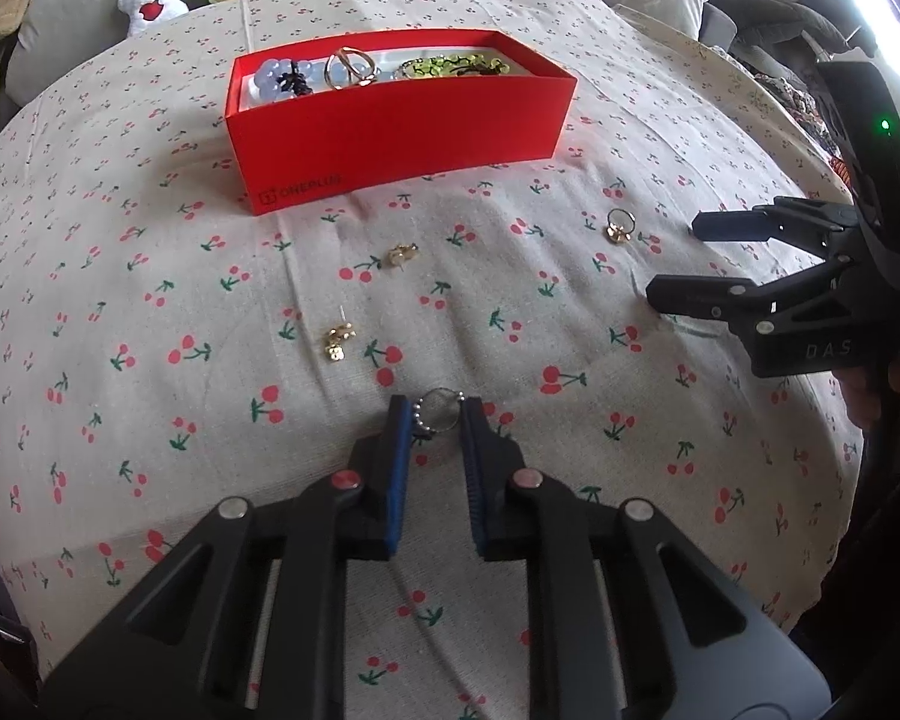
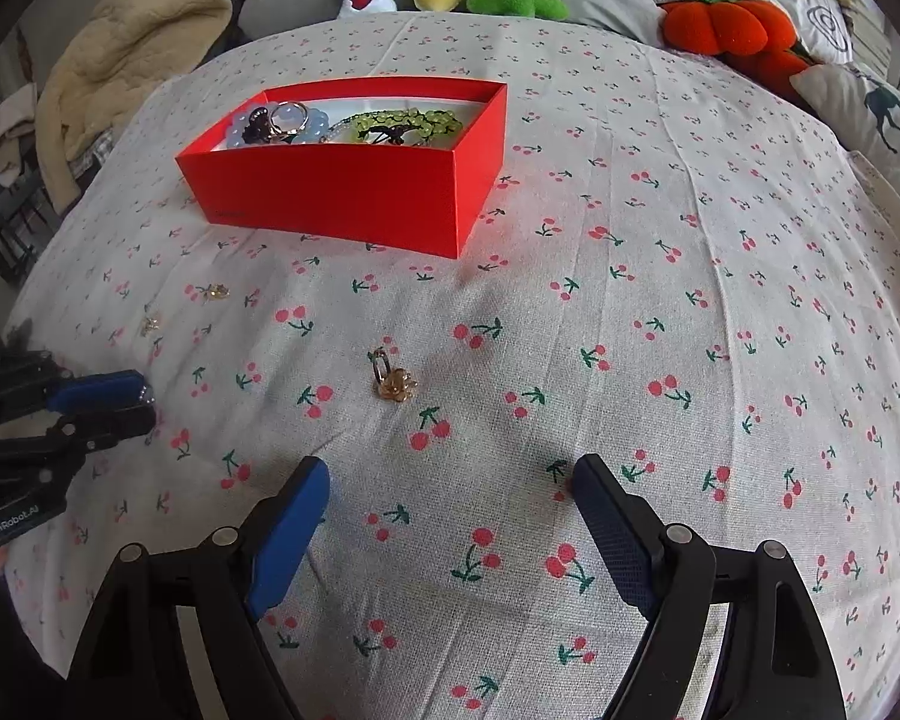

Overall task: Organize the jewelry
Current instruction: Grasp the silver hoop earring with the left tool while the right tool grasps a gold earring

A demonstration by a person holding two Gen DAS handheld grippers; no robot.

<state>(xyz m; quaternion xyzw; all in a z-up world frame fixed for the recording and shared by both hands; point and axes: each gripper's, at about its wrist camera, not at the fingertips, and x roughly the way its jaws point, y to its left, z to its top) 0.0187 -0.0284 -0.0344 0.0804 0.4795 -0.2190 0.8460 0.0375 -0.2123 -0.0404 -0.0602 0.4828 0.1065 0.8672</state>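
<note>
Beaded silver ring [image 1: 439, 411] between fingers [image 1: 397, 432]; jewelry-filled red box [image 1: 390, 138] beyond.

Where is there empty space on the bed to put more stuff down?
The cherry cloth right of the red box is bare, as is the patch before the right gripper. It is crowded left of the flower ring, around two gold earrings, and inside the box.

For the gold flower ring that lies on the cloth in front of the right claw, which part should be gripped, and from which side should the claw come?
The gold flower ring seems to rest on its flower, with the thin hoop tilted up toward the red box. I would grip the hoop across its flat faces, coming down from above. The right claw is open wide and near, with bare cherry cloth around the ring.
</note>
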